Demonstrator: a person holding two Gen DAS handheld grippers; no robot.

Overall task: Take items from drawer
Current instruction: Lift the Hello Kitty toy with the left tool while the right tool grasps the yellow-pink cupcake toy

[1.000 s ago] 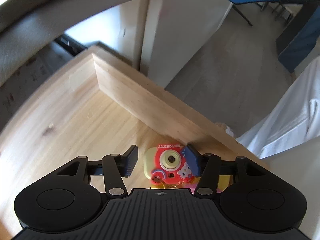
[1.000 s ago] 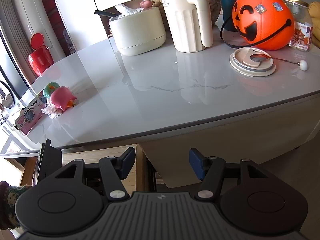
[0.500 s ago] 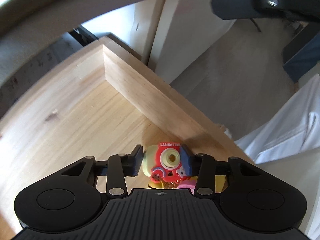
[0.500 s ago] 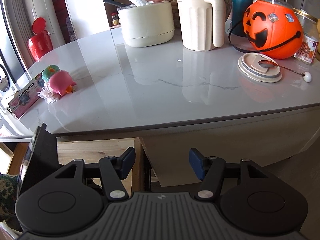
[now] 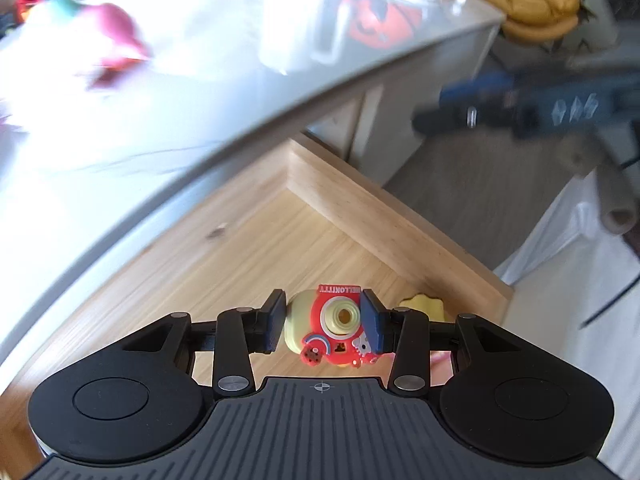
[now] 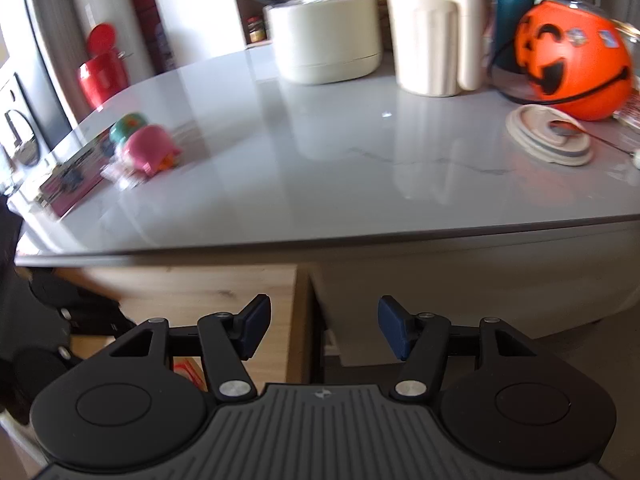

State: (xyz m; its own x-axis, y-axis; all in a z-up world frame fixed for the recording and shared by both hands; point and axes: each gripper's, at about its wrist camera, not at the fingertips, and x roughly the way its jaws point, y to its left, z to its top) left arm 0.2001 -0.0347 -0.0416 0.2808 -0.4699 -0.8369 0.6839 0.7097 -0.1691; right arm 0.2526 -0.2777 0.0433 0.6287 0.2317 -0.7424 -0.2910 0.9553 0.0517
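Left gripper [image 5: 323, 326]: jaws clenched on the small red-and-pale-yellow plastic toy camera [image 5: 335, 326], one blue pad on each side. A second ago the jaws stood apart around the toy as it lay on the drawer floor; half a second ago they had closed on it. Now the toy sits higher against the light wooden drawer [image 5: 256, 240], with more of the drawer floor visible beneath it and the glossy grey bench top [image 5: 200, 120] entering the far part of the left wrist view. Judgement: the toy is lifted clear of the drawer floor and on its way out.

A pale yellow lumpy item [image 5: 420, 303] shows just right of the toy, near the drawer's right wall; it was hidden behind the gripper before. It lies in the drawer, apart from the jaws, so at least one item appears to remain.

Right gripper [image 6: 323, 330]: jaws released, wide apart, holding nothing, as in both earlier frames. It hovers in front of the bench edge, above the drawer's right wall. Its view has risen slightly; more bench surface shows.

On the bench, far left in the right wrist view: a pink rounded toy [image 6: 150, 154] and a flat pink box [image 6: 70, 184], probably items removed already. An orange pumpkin-shaped bucket [image 6: 572, 72] stands far right.

Next step, as a judgement: carry the toy to the bench beside the pink toy.
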